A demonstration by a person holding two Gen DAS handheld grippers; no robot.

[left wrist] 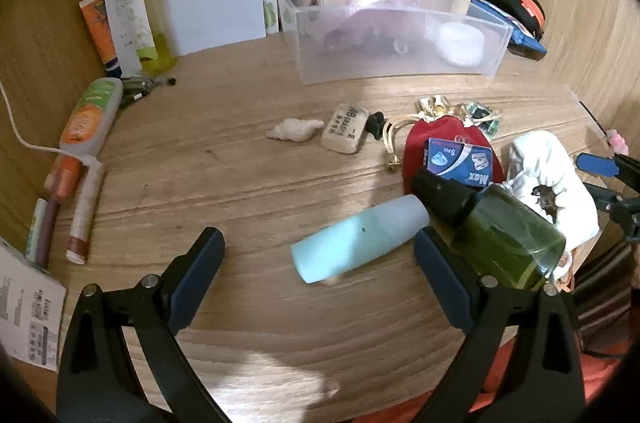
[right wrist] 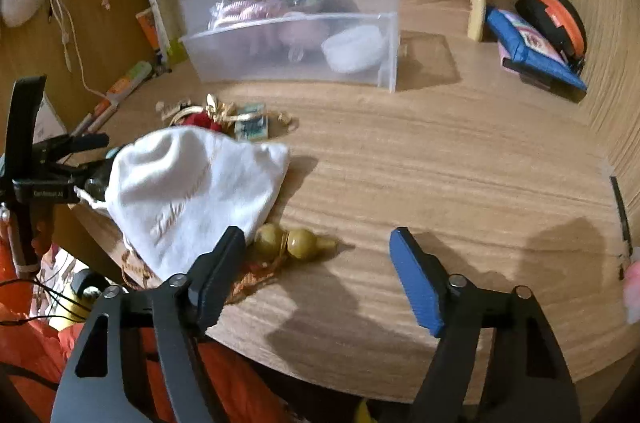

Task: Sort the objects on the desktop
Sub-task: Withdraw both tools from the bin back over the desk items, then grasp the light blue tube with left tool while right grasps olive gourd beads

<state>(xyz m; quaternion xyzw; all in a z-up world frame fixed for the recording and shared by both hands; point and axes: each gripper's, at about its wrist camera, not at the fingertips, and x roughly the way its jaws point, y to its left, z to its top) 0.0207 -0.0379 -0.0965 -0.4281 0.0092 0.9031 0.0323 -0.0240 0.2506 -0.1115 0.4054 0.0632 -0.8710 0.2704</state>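
Warm, fairly dim indoor light fills both views, with a brighter patch across the middle of the light wooden tabletop [left wrist: 248, 183] and the tabletop's left edge sunk in shade. Hard shadows of the gripper arms fall on the wood at the near edge in the right wrist view. The pale blue plastic bottle [left wrist: 360, 243] and the white cloth drawstring pouch [right wrist: 192, 191] are smeared by motion blur. The translucent plastic storage box [left wrist: 392, 35] looks hazy. Fisheye bending curves the tabletop's edges, and black vignetting closes every corner.
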